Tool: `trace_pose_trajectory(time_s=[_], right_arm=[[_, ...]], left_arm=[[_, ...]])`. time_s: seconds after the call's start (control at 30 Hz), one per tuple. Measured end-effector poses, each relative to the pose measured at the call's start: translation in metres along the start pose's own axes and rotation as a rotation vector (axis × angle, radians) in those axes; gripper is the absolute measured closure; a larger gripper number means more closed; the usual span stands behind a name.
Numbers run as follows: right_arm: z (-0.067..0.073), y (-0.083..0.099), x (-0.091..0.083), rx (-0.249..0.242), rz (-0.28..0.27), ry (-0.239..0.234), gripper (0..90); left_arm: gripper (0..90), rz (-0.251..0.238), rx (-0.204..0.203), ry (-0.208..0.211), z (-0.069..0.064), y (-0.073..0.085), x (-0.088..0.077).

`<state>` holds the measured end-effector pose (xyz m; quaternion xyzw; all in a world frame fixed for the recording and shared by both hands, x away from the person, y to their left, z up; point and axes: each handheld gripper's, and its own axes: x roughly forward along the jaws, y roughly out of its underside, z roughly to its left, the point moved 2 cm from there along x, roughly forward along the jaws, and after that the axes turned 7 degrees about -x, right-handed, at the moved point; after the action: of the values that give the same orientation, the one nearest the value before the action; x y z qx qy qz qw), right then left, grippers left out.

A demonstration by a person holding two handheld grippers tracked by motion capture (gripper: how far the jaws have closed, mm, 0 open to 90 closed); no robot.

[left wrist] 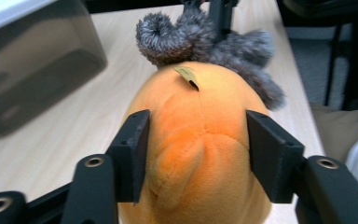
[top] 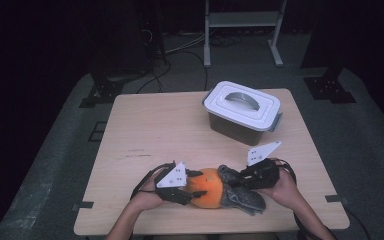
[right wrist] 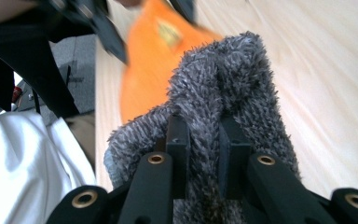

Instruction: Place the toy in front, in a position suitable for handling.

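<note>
An orange plush toy (top: 209,195) lies near the table's front edge, with a grey fuzzy cover (top: 246,199) bunched at its right end. My left gripper (top: 195,184) comes from the left and its pads press on both sides of the orange plush (left wrist: 200,163), which bulges between the jaws (left wrist: 196,135). The grey fuzz (left wrist: 186,35) sits at the toy's far end in the left gripper view. My right gripper (top: 235,179) is shut on a fold of the grey cover (right wrist: 228,79), the pinch (right wrist: 204,140) deep in the pile.
A dark plastic box with a white handled lid (top: 242,107) stands at the table's back right, also the box (left wrist: 28,70) close on the left. The wooden tabletop (top: 155,125) spreads to the left and middle. A metal stand (top: 242,30) is on the floor beyond.
</note>
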<state>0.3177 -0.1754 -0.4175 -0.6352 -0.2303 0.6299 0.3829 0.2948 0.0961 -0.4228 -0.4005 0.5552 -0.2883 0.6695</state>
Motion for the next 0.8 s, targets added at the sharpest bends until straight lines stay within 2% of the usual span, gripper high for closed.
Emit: trace_pose_trajectory(time_s=[0.03,0.07,0.17,0.23,0.3,0.37,0.43,0.5,0.67,0.73,0.8], right_arm=[[-0.003,0.004,0.000,0.014,0.012,0.002,76.7],[-0.006,0.009,0.000,0.036,0.028,0.004,76.7],[-0.008,0.009,-0.003,0.046,0.028,0.016,76.8],[-0.005,0.002,-0.007,0.029,-0.010,0.026,77.1],[-0.002,-0.005,-0.008,0.023,-0.049,0.011,76.9],[0.000,-0.009,-0.005,0.018,-0.059,-0.009,76.9],[-0.001,-0.007,0.000,0.019,-0.040,-0.020,76.8],[-0.002,-0.003,0.001,0.034,-0.032,-0.032,76.7],[-0.007,0.008,0.001,0.059,0.022,-0.021,76.6],[-0.008,0.010,-0.002,0.070,0.012,-0.024,76.6],[-0.005,0.004,-0.006,0.058,-0.033,-0.026,76.6]], left_arm=[[40.6,-0.004,-0.015,0.011,0.001,0.001,0.000],[41.0,-0.006,-0.009,0.020,0.001,0.002,0.000],[41.3,-0.008,-0.014,0.025,0.000,0.002,0.001],[41.6,-0.010,0.007,0.039,-0.001,0.001,0.001],[41.6,-0.014,0.017,0.060,-0.004,0.001,0.004],[41.0,-0.009,0.027,0.064,-0.005,0.001,0.004],[40.0,-0.005,0.016,0.067,-0.004,0.001,0.004],[36.7,-0.008,-0.020,0.072,-0.002,0.001,0.002],[36.0,-0.006,-0.051,0.077,-0.001,0.002,0.001],[34.4,-0.006,-0.067,0.086,-0.001,0.003,0.003],[31.9,-0.005,-0.068,0.085,-0.001,0.003,0.004]])
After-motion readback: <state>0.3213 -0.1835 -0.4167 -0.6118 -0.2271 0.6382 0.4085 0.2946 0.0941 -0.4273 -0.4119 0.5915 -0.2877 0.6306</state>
